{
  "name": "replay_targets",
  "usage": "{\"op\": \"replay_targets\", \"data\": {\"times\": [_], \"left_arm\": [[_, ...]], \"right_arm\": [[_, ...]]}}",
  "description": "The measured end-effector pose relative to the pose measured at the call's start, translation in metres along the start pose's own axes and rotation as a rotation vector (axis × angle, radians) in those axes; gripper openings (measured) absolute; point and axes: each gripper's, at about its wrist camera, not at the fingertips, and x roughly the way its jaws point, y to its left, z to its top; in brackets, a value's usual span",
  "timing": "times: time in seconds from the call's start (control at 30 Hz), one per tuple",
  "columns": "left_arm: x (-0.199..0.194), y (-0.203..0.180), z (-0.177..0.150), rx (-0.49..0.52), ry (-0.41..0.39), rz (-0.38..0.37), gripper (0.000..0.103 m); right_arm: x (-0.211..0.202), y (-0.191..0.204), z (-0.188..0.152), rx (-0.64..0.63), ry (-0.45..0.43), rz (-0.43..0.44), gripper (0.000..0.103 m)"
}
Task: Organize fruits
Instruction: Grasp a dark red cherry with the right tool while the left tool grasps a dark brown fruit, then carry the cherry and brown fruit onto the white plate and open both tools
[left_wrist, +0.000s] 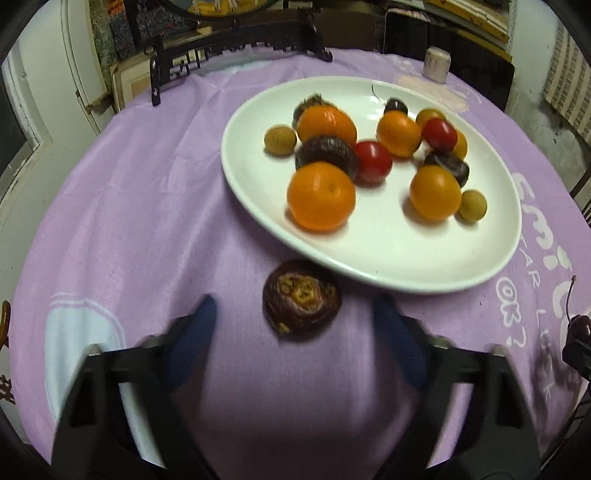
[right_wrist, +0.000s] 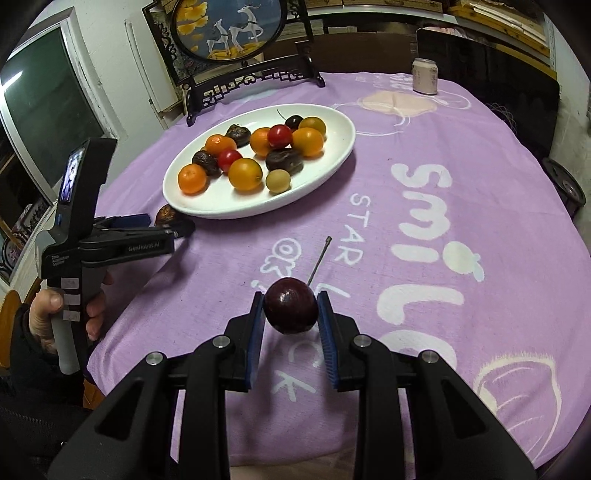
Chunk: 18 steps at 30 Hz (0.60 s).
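A purple cloth (right_wrist: 461, 155) covers the round table, a framed deer screen (right_wrist: 229, 29) upper left, while the right gripper (right_wrist: 291, 314) is clamped on a cherry (right_wrist: 291, 308) and the left gripper (left_wrist: 295, 325) stands apart around a dark fruit (left_wrist: 301, 299).

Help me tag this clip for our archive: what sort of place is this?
Probably a home room, perhaps also used for storage: a round table under a purple printed cloth, a white plate of mixed fruit, and a framed deer picture on a carved stand behind it.

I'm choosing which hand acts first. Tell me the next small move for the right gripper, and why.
Probably carry the dark red stemmed cherry toward the white oval plate and release it there. The right gripper has its jaws already closed on the cherry, clear of the purple cloth, and the other fruits sit on that plate.
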Motion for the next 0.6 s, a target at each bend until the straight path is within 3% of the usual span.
{"op": "replay_targets", "data": {"times": [0.03,0.17,0.4,0.6], "left_arm": [[-0.002,0.000,0.001,0.002,-0.006,-0.008,0.040],[-0.008,0.001,-0.005,0.000,-0.005,-0.021,0.040],[-0.039,0.002,-0.028,-0.006,-0.008,-0.133,0.040],[-0.077,0.008,-0.023,0.002,-0.087,-0.177,0.040]], "right_arm": [[-0.001,0.000,-0.001,-0.001,0.000,0.002,0.029],[0.000,0.011,-0.001,-0.025,0.005,0.006,0.029],[0.013,0.021,0.005,-0.042,0.036,0.006,0.029],[0.023,0.037,0.020,-0.080,0.055,0.033,0.029]]}}
